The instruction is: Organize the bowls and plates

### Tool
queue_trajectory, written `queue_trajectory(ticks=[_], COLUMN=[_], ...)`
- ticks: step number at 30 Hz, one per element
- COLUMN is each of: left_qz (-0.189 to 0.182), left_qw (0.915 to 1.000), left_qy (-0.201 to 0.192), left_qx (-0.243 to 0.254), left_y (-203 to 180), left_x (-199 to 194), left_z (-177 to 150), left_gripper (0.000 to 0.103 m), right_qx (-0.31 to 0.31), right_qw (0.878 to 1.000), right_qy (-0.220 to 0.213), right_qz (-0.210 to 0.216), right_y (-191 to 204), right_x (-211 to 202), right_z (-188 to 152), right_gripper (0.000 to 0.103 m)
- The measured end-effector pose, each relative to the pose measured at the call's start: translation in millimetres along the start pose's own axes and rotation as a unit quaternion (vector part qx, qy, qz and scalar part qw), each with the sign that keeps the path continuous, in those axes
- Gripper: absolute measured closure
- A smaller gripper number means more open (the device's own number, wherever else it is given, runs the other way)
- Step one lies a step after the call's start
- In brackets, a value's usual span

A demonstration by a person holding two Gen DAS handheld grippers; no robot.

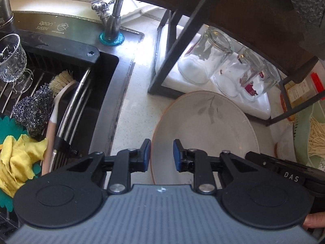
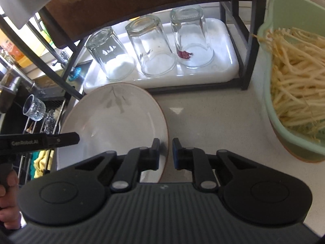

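Our left gripper (image 1: pixel 161 154) hangs over the near left part of the white plate (image 1: pixel 205 134), its blue-padded fingers (image 1: pixel 146 154) spread apart with the plate's brown-trimmed rim running up between them; we cannot tell whether either pad touches the rim. Our right gripper (image 2: pixel 165 153) straddles the opposite edge of the same plate (image 2: pixel 113 120), jaws parted, the rim passing between them with a gap on each side, so it is not clamped. We see the plate lying on the pale speckled countertop (image 2: pixel 213 122), a faint grey leaf sprig printed on its far side, just in front of a dark-framed shelf rack (image 2: pixel 245 61). Under that rack sits a white tray (image 2: pixel 227 69) carrying three clear glasses (image 2: pixel 150 46) turned upside down in a row. To the plate's right stands a pale green bowl (image 2: pixel 272 81) heaped with pale, thin strands. To its left is the black sink (image 1: pixel 105 77) with a faucet (image 1: pixel 113 20) behind it; inside lie a wire rack with a patterned glass cup (image 1: pixel 12 59), a scrubbing brush (image 1: pixel 61 93), a steel scourer (image 1: pixel 33 109) and a yellow cloth (image 1: pixel 18 158).
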State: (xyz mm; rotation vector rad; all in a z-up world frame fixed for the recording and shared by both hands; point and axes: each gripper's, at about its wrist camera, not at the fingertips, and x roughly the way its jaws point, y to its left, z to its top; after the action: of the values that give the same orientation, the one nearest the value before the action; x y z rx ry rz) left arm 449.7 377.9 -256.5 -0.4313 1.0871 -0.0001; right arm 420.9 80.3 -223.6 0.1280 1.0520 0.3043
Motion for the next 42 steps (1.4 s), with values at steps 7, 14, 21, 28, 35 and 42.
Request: queue_trajectory(ticks=[7, 14, 21, 28, 35, 42], left_qz=[-0.014, -0.033, -0.029, -0.036, -0.044, -0.057], left_qw=[0.9999, 0.9992, 0.9990, 0.9985, 0.9984, 0.9980], left_qy=[0.004, 0.003, 0.001, -0.010, -0.015, -0.024], left_qx=[-0.008, -0.024, -0.034, -0.040, -0.032, -0.007], left_y=[4, 7, 5, 0, -15, -43], left_x=[8, 5, -7, -29, -59, -87], left_z=[5, 5, -4, -12, -20, -36], left_gripper=[0.084, 0.086, 0.086, 0.086, 0.086, 0.086], right_qx=[-0.004, 0.023, 0.036, 0.040, 0.051, 0.086], right_qw=[1.000, 0.999, 0.999, 0.998, 0.996, 0.993], right_qy=[-0.004, 0.006, 0.016, 0.018, 0.017, 0.001], right_qz=[0.015, 0.028, 0.034, 0.051, 0.064, 0.081], right_y=[-1, -7, -9, -12, -18, -37], right_x=[4, 3, -7, -24, -52, -84], right_z=[5, 5, -4, -5, -11, -28], right_gripper=[0.091, 0.090, 0.090, 0.090, 0.090, 0.090])
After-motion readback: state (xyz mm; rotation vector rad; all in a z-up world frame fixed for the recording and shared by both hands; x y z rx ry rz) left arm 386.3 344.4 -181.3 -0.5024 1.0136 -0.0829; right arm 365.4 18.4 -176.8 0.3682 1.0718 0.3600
